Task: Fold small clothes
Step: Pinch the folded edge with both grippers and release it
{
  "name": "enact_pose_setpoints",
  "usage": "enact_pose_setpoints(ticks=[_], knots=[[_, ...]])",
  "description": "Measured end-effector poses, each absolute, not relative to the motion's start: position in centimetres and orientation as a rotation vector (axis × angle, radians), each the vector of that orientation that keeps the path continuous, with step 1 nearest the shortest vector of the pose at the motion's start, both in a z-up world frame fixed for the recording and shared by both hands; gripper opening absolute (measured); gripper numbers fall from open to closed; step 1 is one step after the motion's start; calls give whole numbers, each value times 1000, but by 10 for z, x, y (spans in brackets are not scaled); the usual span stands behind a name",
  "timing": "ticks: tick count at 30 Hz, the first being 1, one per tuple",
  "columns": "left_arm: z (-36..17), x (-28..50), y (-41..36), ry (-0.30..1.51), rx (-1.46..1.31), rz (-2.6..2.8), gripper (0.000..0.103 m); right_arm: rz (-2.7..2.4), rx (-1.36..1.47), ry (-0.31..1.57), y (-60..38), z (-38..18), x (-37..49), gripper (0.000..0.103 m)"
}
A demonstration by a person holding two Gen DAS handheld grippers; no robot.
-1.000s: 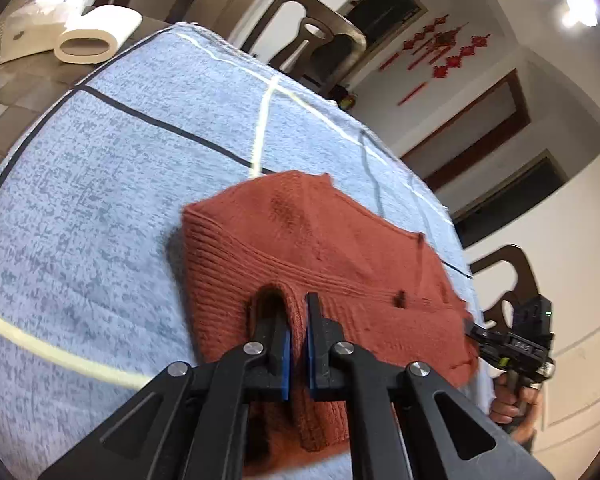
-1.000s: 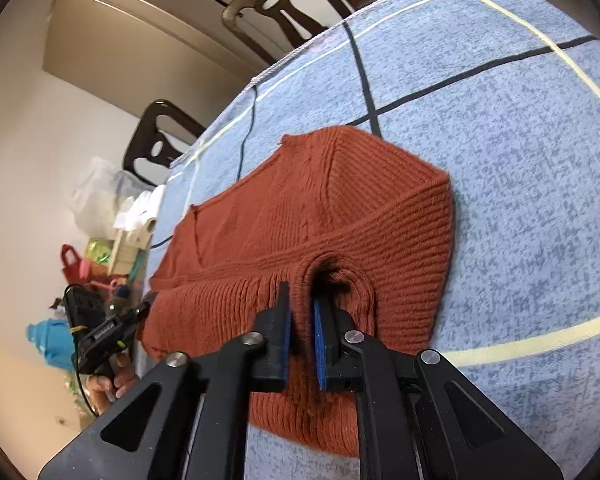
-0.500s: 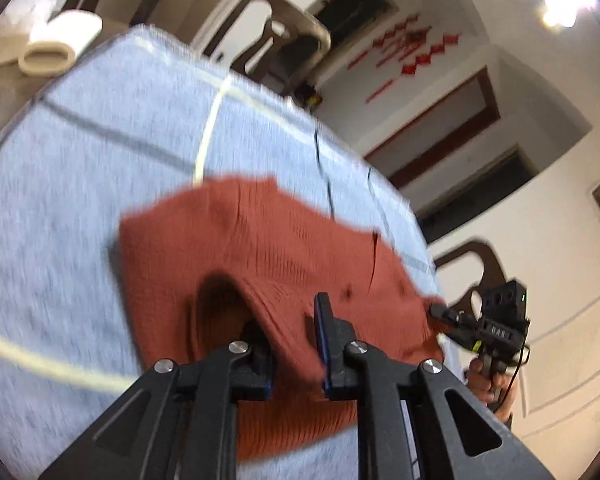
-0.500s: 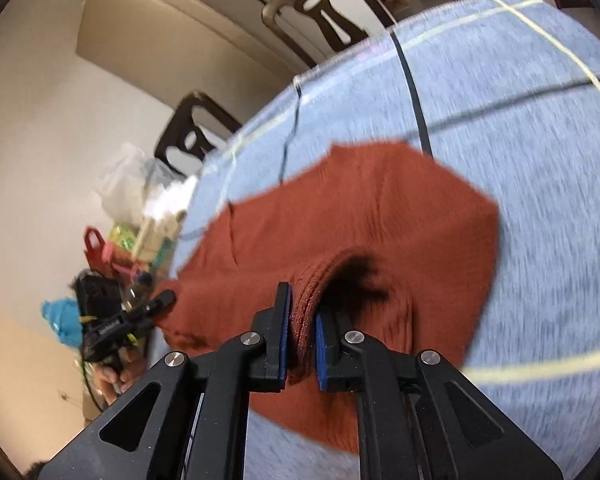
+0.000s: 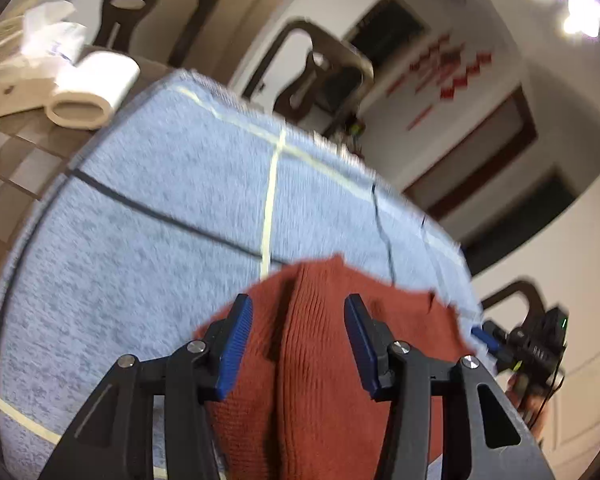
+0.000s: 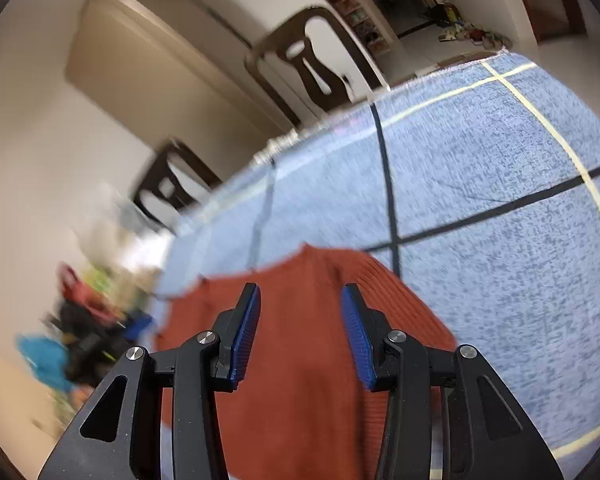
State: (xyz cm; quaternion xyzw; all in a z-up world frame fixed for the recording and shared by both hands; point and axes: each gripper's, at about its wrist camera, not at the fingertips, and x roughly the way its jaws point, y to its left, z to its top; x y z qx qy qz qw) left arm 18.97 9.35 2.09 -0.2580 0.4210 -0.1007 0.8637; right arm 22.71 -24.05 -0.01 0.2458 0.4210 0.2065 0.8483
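A rust-red knit garment (image 5: 324, 360) lies folded on the blue-grey checked tablecloth (image 5: 140, 248). My left gripper (image 5: 298, 344) is open just above it, its blue pads on either side of a raised ridge of knit. In the right wrist view the same garment (image 6: 300, 360) lies under my right gripper (image 6: 300, 336), which is open with nothing between its pads. The right gripper also shows at the far right of the left wrist view (image 5: 496, 344). Both views are blurred by motion.
A white paper roll (image 5: 94, 92) and a tissue box (image 5: 16, 88) sit on the tiled table top beyond the cloth's far left edge. Dark chairs (image 5: 324, 76) stand around the table (image 6: 312, 64). Blurred coloured clutter (image 6: 84, 320) lies off the cloth at the left.
Both grippers were shut on the garment's near edge, lifted it and carried it forward over the rest. Now both have opened and let it go, and the garment lies folded over.
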Motion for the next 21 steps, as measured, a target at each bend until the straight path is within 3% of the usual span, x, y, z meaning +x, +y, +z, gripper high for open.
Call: enact_pose_setpoints(ticks=[4, 6, 7, 8, 9, 10, 11, 13, 21], knots=[[7, 196, 76, 952, -453, -220, 50, 396, 365, 982, -220, -20, 233, 43], [8, 197, 68, 944, -389, -216, 48, 379, 306, 970, -213, -20, 232, 36], [8, 197, 64, 947, -369, -221, 43, 367, 285, 972, -213, -20, 233, 20], [8, 198, 61, 954, -349, -224, 26, 348, 271, 977, -212, -20, 234, 15], [8, 200, 59, 956, -332, -221, 16, 346, 280, 977, -214, -20, 234, 14], [9, 200, 56, 946, -318, -216, 15, 354, 296, 968, -216, -19, 235, 12], [12, 198, 57, 926, -316, -215, 9, 352, 302, 950, -219, -15, 234, 12], [21, 196, 60, 891, -326, -211, 8, 361, 323, 920, -224, -10, 230, 6], [17, 207, 70, 862, -326, -151, 8, 322, 351, 887, -226, -12, 249, 6]])
